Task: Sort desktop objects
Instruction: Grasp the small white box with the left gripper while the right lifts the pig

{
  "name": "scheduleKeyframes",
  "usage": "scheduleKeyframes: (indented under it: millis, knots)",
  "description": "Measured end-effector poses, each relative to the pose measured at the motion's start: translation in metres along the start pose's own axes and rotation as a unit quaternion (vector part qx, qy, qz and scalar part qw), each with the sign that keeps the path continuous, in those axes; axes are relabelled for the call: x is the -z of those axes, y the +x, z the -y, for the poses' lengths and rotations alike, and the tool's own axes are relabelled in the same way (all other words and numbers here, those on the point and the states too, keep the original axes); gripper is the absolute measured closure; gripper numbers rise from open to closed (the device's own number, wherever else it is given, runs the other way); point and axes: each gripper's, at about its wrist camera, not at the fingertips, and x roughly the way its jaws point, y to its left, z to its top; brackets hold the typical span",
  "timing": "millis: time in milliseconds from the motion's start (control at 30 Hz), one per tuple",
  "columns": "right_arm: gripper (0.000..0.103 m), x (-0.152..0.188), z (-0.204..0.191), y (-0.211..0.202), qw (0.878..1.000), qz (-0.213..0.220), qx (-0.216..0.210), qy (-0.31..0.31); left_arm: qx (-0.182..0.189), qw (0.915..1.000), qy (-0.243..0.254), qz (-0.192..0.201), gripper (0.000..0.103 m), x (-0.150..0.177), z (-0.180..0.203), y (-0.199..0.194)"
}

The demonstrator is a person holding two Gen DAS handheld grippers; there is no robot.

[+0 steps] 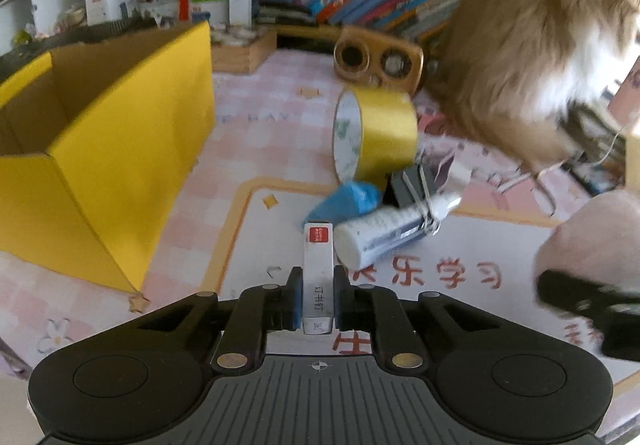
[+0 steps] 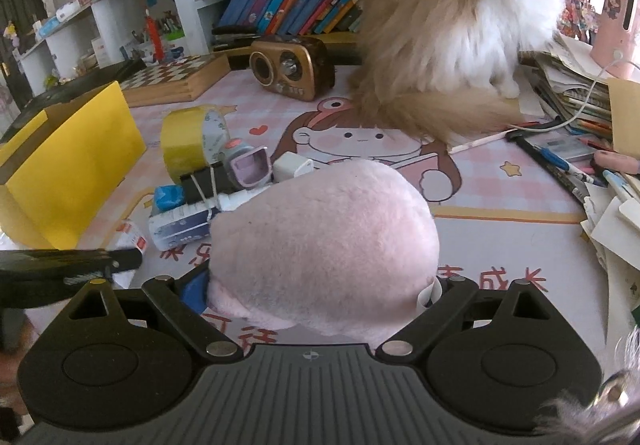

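Left wrist view: the left gripper (image 1: 317,293) pinches a staple box (image 1: 318,277) just off the desk mat (image 1: 256,149); the yellow box (image 1: 104,149) stands open to its left.
Right wrist view: the right gripper (image 2: 316,285) clamps a pink plush toy (image 2: 324,245); a cat (image 2: 460,25) sits behind.
Risk: the glue tube (image 1: 384,237) touches the staple box and could drag along; the cat may step into the clutter.

The bench (image 1: 248,149), under a pink cartoon mat, carries a yellow box (image 1: 100,149) left of the hand-held gripper (image 1: 318,295), gold tape roll (image 1: 380,133) ahead.
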Motion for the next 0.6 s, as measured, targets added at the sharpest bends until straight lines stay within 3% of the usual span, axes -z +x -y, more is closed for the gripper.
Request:
scheduleKeyframes:
  millis: [267,600]
  knots:
    - [0.010,-0.004,-0.026,-0.012,1.000,0.021,-0.012,-0.017,0.028,0.9981,-0.008,0.054,0.090,-0.008,-0.019,-0.057]
    - [0.010,-0.002,-0.076,-0.029,0.998,0.050,-0.010,-0.028,0.048,0.9961,-0.002,0.074,0.090,0.006,-0.057,-0.086]
